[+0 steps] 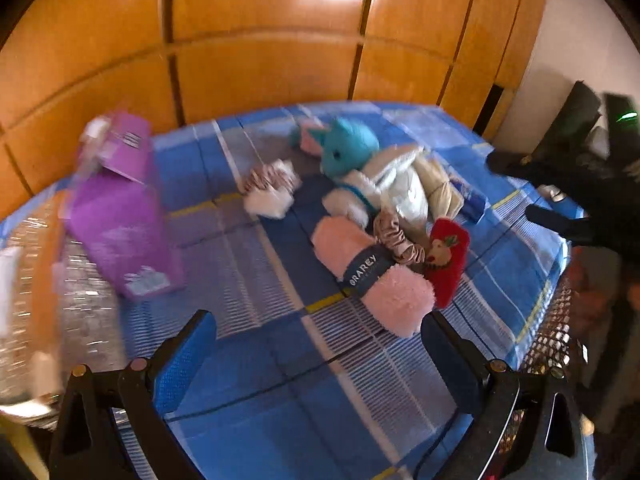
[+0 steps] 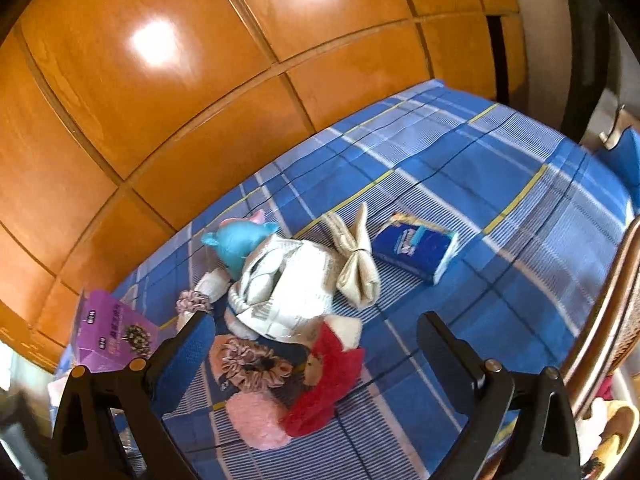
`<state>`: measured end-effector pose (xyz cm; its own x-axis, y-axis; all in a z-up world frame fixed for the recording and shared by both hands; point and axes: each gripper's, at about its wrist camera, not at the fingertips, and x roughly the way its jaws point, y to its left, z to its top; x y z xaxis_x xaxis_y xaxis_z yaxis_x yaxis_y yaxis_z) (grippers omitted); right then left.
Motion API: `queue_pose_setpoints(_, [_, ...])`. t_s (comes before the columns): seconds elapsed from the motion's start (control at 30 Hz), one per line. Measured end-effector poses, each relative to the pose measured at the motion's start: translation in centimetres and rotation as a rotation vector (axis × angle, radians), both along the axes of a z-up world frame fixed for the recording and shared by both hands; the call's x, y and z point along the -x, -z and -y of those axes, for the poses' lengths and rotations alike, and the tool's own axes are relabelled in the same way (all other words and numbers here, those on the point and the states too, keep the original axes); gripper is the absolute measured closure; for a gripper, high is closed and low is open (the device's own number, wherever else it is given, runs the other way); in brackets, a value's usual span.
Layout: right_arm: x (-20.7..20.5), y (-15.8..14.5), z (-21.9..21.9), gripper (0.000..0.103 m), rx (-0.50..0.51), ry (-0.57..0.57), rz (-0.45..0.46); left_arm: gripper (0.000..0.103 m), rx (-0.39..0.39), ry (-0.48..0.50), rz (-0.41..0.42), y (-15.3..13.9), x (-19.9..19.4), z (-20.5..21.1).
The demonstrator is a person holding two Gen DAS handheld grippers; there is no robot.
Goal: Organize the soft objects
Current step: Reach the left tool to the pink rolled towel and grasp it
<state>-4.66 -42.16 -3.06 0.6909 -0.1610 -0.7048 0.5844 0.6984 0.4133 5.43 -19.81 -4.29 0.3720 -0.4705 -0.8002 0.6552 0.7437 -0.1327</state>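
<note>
Soft things lie heaped on the blue plaid cloth (image 1: 280,376): a teal plush animal (image 1: 348,148) in white clothing, a pink fuzzy roll (image 1: 372,276) with a dark band, a red plush piece (image 1: 450,260), a satin scrunchie (image 1: 396,236) and a small white bundle (image 1: 272,190). My left gripper (image 1: 318,344) is open, just short of the pink roll. The right wrist view shows the same heap: teal plush (image 2: 240,246), scrunchie (image 2: 256,364), red piece (image 2: 324,384), pink roll (image 2: 256,420), knotted beige cloth (image 2: 356,264). My right gripper (image 2: 316,344) is open above the heap.
A purple box (image 1: 120,220) stands at the left beside a clear plastic container (image 1: 44,300). A blue tissue pack (image 2: 416,250) lies right of the beige cloth. Wooden panels (image 1: 256,40) back the table. A wicker chair (image 2: 612,320) stands at the right edge.
</note>
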Motion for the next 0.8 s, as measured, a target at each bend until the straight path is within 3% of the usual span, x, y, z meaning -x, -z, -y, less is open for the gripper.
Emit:
queue_pose_setpoints(0.13, [-0.3, 0.9, 0.4, 0.001, -0.066, -0.013, 0.009, 0.001, -0.018, -0.013, -0.073, 2.3, -1.3, 2.5])
queue_pose_setpoints(0.2, [-0.4, 1.0, 0.4, 0.001, -0.074, -0.021, 0.015, 0.008, -0.02, -0.017, -0.104, 3.3, -2.0, 3.8])
queue_pose_setpoints(0.37, [-0.6, 1.1, 0.5, 0.003, -0.091, -0.028, 0.018, 0.009, 0.026, -0.038, -0.152, 4.1, -3.5, 6.0])
queue_pose_setpoints(0.43, [-0.7, 1.2, 0.5, 0.008, -0.098, -0.036, 0.017, 0.02, 0.015, -0.03, -0.162, 4.8, -4.0, 6.9])
queue_pose_setpoints(0.47, [-0.7, 1.2, 0.5, 0.011, -0.101, -0.043, 0.017, 0.038, 0.011, -0.019, -0.18, 5.2, -4.1, 7.0])
queue_pose_setpoints(0.5, [-0.8, 1.3, 0.5, 0.015, -0.105, -0.054, 0.014, 0.047, 0.022, 0.009, -0.216, 5.7, -4.1, 7.1])
queue_pose_setpoints(0.63, [-1.8, 1.4, -0.1, 0.027, -0.097, -0.112, -0.021, 0.054, 0.076, 0.062, -0.221, 5.1, -3.2, 5.1])
queue_pose_setpoints(0.8, [-5.5, 1.8, -3.1, 0.032, -0.011, -0.291, -0.177, 0.058, 0.074, 0.073, -0.207, 4.1, -1.9, 1.8])
